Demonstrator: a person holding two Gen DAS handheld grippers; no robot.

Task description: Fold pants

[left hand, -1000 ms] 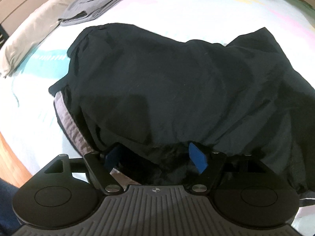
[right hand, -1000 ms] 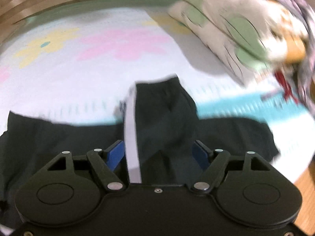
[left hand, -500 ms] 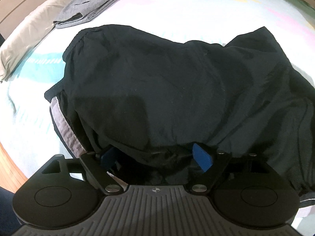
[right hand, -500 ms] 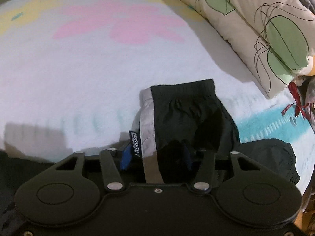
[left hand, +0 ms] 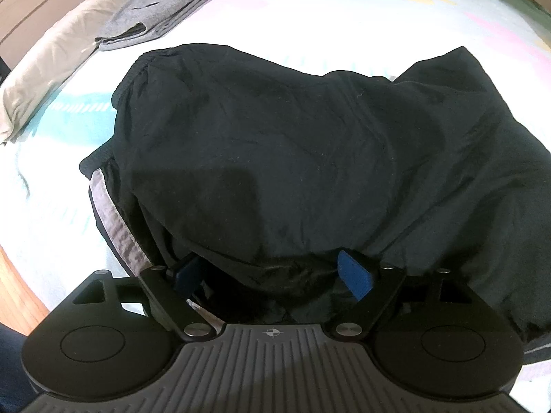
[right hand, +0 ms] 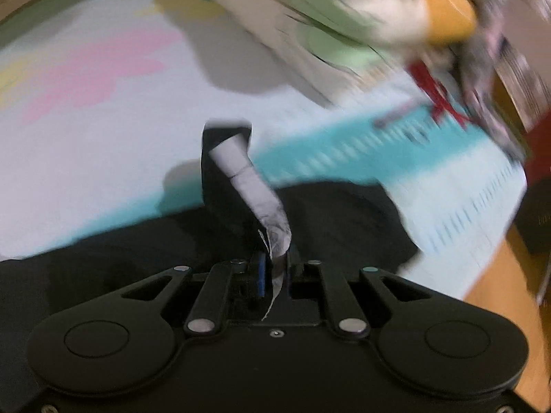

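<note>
The left gripper [left hand: 273, 273] sits low at the near edge of the black pants [left hand: 292, 158], its blue pads [left hand: 354, 273] set wide apart with a rumpled fold of fabric lying between them. Nothing is pinched there; the cloth drapes over the fingertips and hides part of the left pad, so the tongs appear placed to scoop under the hem rather than to hold it. Ahead of these tongs the pants spread in a broad mound across the bedsheet [left hand: 310, 17], waistband far to the front left, and a grey side stripe [left hand: 118, 220] runs along the edge just left of the left finger. Farther ahead and to the left lie a pillow [left hand: 51, 62] and a folded grey garment [left hand: 165, 10], well apart from the pants.

The right gripper [right hand: 275, 268] is drawn tight, the fingers nearly meeting on a leg end of the pants [right hand: 234, 186]; the pale stripe [right hand: 255, 192] twists up out of the grip and the cuff stands lifted ahead of the tongs. The view is smeared with motion. More black cloth lies on the sheet below and to either side. A floral pillow [right hand: 310, 27] is far ahead to the right. The leg is likely held at its end so it can be carried over toward the waist side.
</note>
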